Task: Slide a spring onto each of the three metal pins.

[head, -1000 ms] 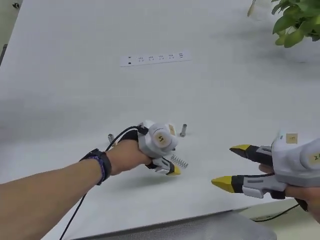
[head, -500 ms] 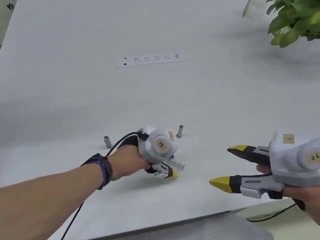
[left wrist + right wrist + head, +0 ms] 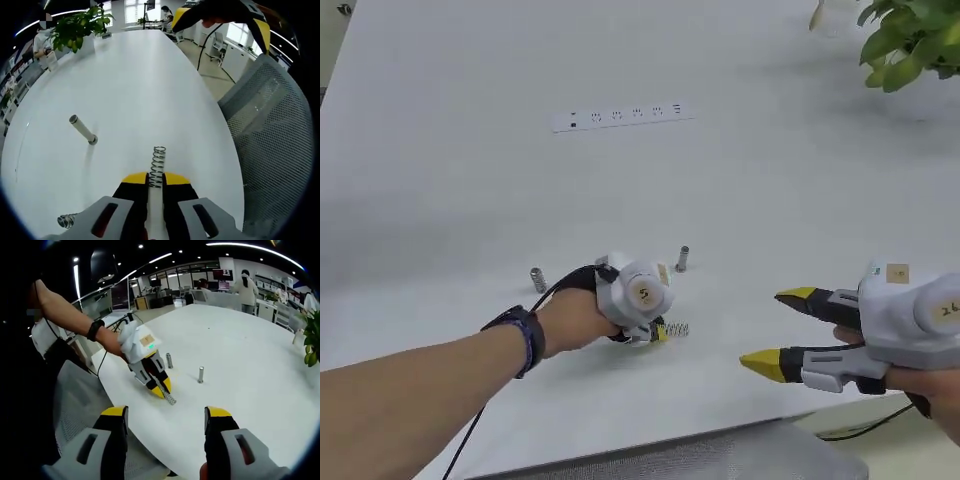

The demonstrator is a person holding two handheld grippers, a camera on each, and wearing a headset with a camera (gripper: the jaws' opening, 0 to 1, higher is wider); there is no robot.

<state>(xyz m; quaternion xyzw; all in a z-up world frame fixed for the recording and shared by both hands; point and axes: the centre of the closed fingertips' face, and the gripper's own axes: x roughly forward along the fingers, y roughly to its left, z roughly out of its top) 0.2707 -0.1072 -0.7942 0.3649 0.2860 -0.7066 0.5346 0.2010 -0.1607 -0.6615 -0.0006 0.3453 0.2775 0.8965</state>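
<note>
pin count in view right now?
2. In the head view, one bare pin stands just right of the left gripper; one spring-covered pin stands to its left. A third may be hidden behind that gripper.

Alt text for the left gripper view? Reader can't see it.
The left gripper pinches one end of a spring between yellow-tipped jaws, pointing it forward over a white table. A bare metal pin stands ahead to the left; a mesh chair sits at the right.
</note>
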